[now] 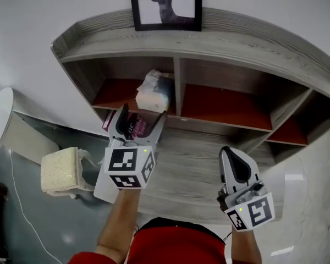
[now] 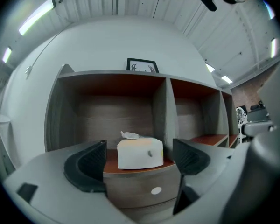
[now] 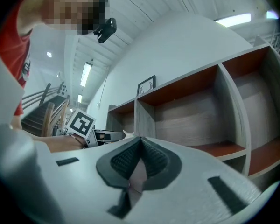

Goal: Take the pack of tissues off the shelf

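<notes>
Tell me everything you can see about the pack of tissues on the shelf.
The pack of tissues is a white, soft-looking block with a crumpled tissue sticking out of its top. It sits upright on the red-brown floor of the left compartment of the shelf, near the front edge and the divider. Nothing grips it; the left tongs stand open short of it.

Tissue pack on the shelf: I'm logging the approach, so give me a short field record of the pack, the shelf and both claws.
tissue pack: in the shelf's leftmost compartment, close to the divider, a sheet sticking out on top
shelf: grey boards, red-brown compartment floors, framed picture on top
left claw: open, aimed at the pack, pads not touching it
right claw: shut, empty, off to the right and away from the pack
task status: pack not yet taken
</notes>
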`<state>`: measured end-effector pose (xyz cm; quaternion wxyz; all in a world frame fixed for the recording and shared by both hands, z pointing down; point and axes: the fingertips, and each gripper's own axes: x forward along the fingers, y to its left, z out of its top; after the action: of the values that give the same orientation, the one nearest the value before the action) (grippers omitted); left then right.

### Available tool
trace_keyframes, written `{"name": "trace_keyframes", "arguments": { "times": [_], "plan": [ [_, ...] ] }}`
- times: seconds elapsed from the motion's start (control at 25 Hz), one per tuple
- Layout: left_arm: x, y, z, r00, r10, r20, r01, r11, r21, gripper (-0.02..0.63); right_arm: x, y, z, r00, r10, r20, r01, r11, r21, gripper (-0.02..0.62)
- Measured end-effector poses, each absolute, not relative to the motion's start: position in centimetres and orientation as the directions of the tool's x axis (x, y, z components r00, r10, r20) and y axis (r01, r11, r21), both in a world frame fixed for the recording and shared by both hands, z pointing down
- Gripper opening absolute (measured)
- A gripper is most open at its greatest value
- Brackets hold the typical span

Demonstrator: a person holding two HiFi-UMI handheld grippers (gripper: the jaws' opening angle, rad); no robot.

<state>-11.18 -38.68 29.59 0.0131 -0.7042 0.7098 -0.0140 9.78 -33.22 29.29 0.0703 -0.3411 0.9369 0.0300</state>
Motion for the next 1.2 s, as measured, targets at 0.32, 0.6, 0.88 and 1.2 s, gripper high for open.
{"name": "trace_keyframes", "arguments": {
  "times": [0.32, 0.6, 0.88, 1.2],
  "plan": [
    [-11.2, -41.8, 31.5, 0.014, -0.995, 0.097, -0.998, -0.019, -0.053, 0.422, 10.4, -34.7, 29.6, -0.722, -0.677, -0.140, -0.684, 0.729, 0.005, 0.005],
    [-11.4, -43.7, 32.5, 0.026, -0.990, 0.136, -0.999, -0.032, -0.036, 0.422, 10.7, -35.6, 30.2, -0.706, -0.697, -0.125, -0.702, 0.712, 0.003, 0.005],
    [-11.3, -44.1, 32.5, 0.035, -0.993, 0.116, -0.999, -0.037, -0.013, 0.415, 10.6, -36.2, 30.5, -0.703, -0.700, -0.122, -0.706, 0.709, -0.002, 0.005],
    [-11.3, -43.1, 31.8, 0.044, -0.996, 0.072, -0.999, -0.046, -0.022, 0.380, 9.7, -36.2, 30.1, -0.713, -0.688, -0.135, -0.695, 0.719, 0.003, 0.005]
  ]
}}
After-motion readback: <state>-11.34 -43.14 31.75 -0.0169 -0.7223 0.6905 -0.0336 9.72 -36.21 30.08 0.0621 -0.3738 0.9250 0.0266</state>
